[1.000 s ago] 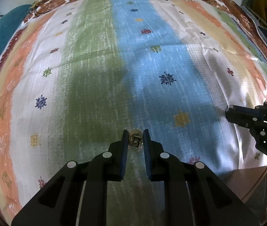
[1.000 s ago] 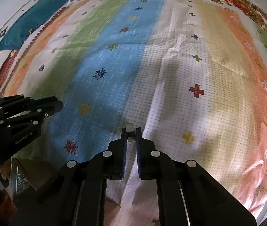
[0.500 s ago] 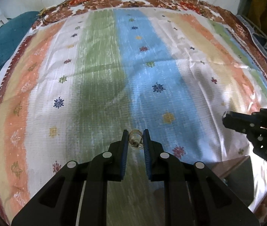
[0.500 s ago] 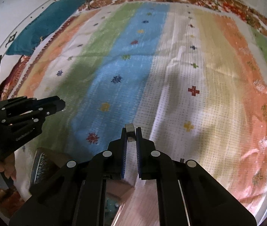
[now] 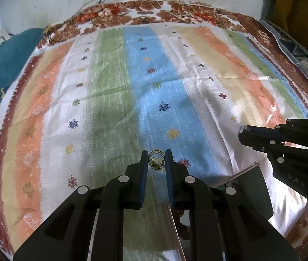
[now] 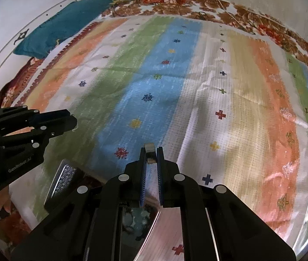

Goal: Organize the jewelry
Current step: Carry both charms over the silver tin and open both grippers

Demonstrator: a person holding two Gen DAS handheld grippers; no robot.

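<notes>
Both grippers tilt steeply down above the striped bedspread [image 5: 110,100]; the left gripper [image 5: 156,163] has its fingers clenched on a gold ring [image 5: 156,162]; the right gripper [image 6: 150,156] pinches a small silver ring [image 6: 150,152].

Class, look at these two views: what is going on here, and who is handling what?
A person is sorting jewelry over a striped cloth, with tongs in each hand. The left tongs are shut on a small gold wire ring. The right tongs are shut on a small silvery piece; what it is cannot be told. Both are held above the cloth. An open box sits at the near edge, below the tongs, with small pieces inside.
</notes>
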